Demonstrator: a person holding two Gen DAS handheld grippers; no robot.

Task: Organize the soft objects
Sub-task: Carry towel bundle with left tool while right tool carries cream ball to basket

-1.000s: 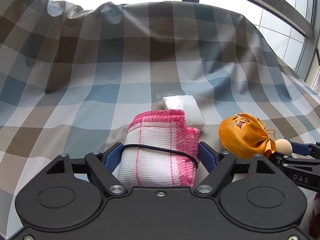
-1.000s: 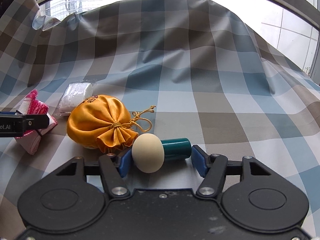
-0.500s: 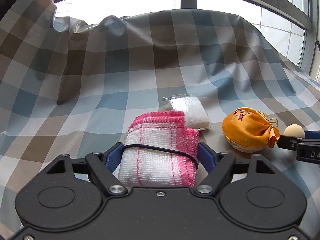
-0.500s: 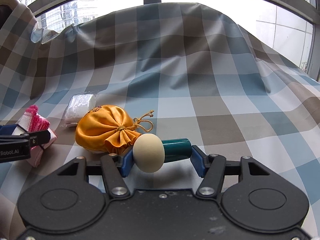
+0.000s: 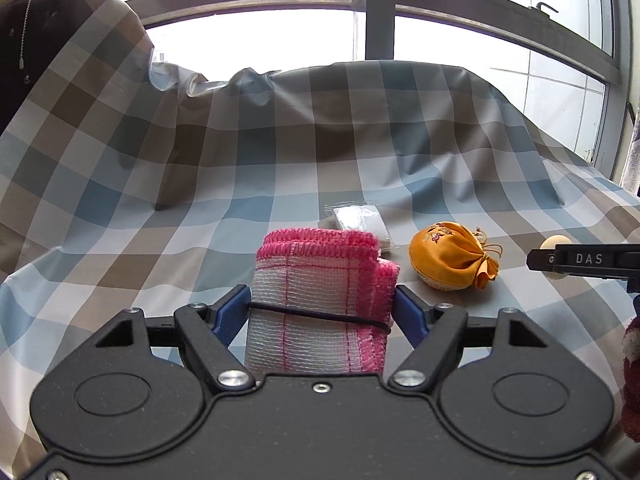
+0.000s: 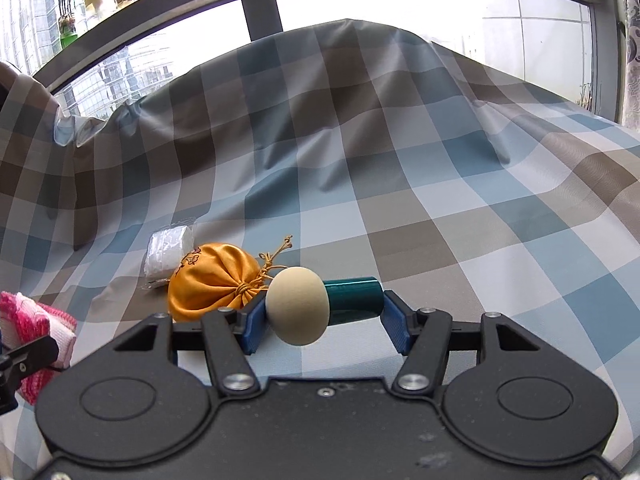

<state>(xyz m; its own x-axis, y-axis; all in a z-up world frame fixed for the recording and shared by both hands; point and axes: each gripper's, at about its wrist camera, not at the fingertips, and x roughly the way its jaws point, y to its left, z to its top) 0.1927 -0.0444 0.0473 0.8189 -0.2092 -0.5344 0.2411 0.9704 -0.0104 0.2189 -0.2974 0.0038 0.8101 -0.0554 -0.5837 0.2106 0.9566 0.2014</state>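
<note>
A folded pink-and-white mesh cloth (image 5: 316, 280), bound by a black elastic band, sits between the blue pads of my left gripper (image 5: 320, 306). The jaws are closing and both pads press its sides. My right gripper (image 6: 324, 322) is shut on a cream sponge head with a teal handle (image 6: 298, 306), held crosswise above the table. An orange drawstring pouch (image 5: 448, 256) (image 6: 212, 284) lies on the checked tablecloth (image 5: 240, 200) between the two grippers. A white plastic-wrapped packet (image 5: 360, 220) (image 6: 168, 254) lies just behind it. The cloth (image 6: 36, 320) also shows at the right wrist view's left edge.
The checked cloth (image 6: 440, 200) rises in a draped fold at the back, under a window frame (image 5: 380, 12). It climbs over something tall at the far left (image 5: 60, 80). A dark red knitted item (image 5: 632, 380) shows at the right edge.
Both grippers have lifted and drawn back with their loads, so the pouch and the packet look farther away. The left pads have squeezed the cloth a little narrower.
</note>
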